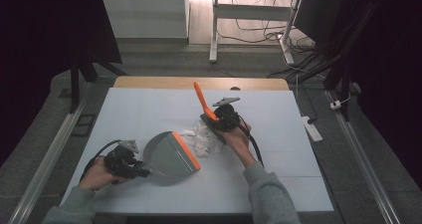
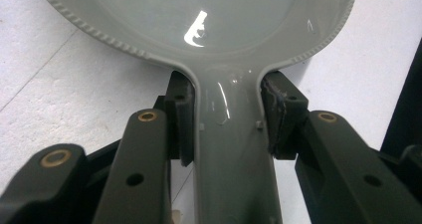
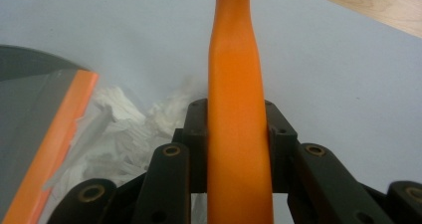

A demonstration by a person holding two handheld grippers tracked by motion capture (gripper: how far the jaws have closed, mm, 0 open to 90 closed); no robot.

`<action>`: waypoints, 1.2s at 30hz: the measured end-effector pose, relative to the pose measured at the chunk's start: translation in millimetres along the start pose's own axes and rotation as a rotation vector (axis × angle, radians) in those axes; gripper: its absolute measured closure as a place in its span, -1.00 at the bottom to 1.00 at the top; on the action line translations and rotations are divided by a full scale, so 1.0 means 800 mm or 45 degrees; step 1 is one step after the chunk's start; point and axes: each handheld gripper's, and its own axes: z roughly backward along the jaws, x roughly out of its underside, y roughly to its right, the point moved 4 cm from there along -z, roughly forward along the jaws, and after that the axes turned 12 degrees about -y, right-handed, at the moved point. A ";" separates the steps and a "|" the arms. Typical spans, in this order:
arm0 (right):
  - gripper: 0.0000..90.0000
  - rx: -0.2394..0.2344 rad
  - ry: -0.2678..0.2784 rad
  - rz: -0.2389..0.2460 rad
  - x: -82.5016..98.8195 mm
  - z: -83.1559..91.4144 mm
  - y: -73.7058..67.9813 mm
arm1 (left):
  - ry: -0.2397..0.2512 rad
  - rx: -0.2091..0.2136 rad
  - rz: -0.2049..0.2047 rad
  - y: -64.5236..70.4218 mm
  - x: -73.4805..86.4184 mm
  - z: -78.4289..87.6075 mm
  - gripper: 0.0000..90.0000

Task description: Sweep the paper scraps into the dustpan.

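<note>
High view, item one: desk (image 1: 149,109), pale sheet over a wooden top, bearing everything below.

Item two: grey dustpan (image 1: 169,157) with an orange lip, lying flat on the desk near my left side, its mouth facing the scraps. I am clamping my left tongs (image 1: 142,171) on its handle (image 2: 234,149); in the left gripper view both pads are pressing the handle's sides.

Item three: orange brush handle (image 1: 203,102), rising tilted above the scraps. I am gripping it in my right tongs (image 1: 213,120), jaws closed on either side of it in the right gripper view.

Item four: heap of white paper scraps (image 1: 203,137), lying just beside the dustpan's orange lip, between pan and brush.

Progress, as I judge it: both tools are in hand and positioned; no scraps are showing inside the pan, so the sweeping is still to be done.
</note>
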 end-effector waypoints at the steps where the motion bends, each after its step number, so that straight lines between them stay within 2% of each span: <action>1: 0.57 0.000 0.000 0.000 0.000 0.000 0.000 | 0.000 0.000 0.000 0.000 0.000 0.000 0.37; 15: 0.57 -0.050 -0.004 0.056 -0.008 -0.007 -0.030 | -0.001 -0.001 0.002 0.000 0.000 0.000 0.37; 36: 0.57 -0.101 0.003 0.074 -0.008 -0.007 -0.053 | 0.000 -0.002 0.005 0.002 -0.002 0.000 0.37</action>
